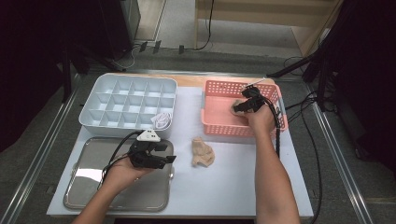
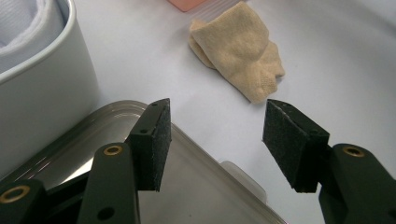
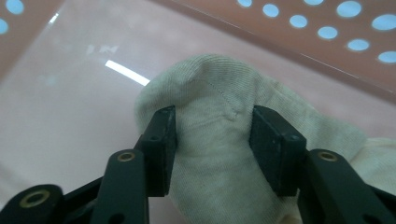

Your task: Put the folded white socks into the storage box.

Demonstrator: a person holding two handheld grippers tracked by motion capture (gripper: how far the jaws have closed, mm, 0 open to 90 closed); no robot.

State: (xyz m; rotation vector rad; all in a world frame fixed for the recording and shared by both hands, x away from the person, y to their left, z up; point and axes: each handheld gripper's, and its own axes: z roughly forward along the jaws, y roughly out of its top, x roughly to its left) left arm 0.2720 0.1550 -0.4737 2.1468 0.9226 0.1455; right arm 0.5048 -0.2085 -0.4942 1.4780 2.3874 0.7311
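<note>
My right gripper (image 1: 239, 106) is down inside the pink basket (image 1: 219, 127), at the far right of the table (image 1: 233, 186). In the right gripper view its two jaws stand on either side of a bunched cream sock (image 3: 215, 154) that lies on the basket floor — the pads are right against the fabric on both sides, but whether they press on it I cannot tell. The sock bulges up between them, a seam running across its top.

My left gripper (image 1: 161, 156) hangs over the far right corner of the steel tray (image 1: 88, 186), jaws wide apart with nothing between them. In the left gripper view I look past the open pads at a tan sock (image 2: 240, 51) crumpled on the white tabletop, well apart from the tips; from the high view it lies between the tray and the basket, just in front of the basket's near wall.

Beyond the tray sits the grey divided organiser (image 1: 100, 100) — a white rolled sock (image 1: 162, 121) fills its near right compartment, close to my left gripper.
</note>
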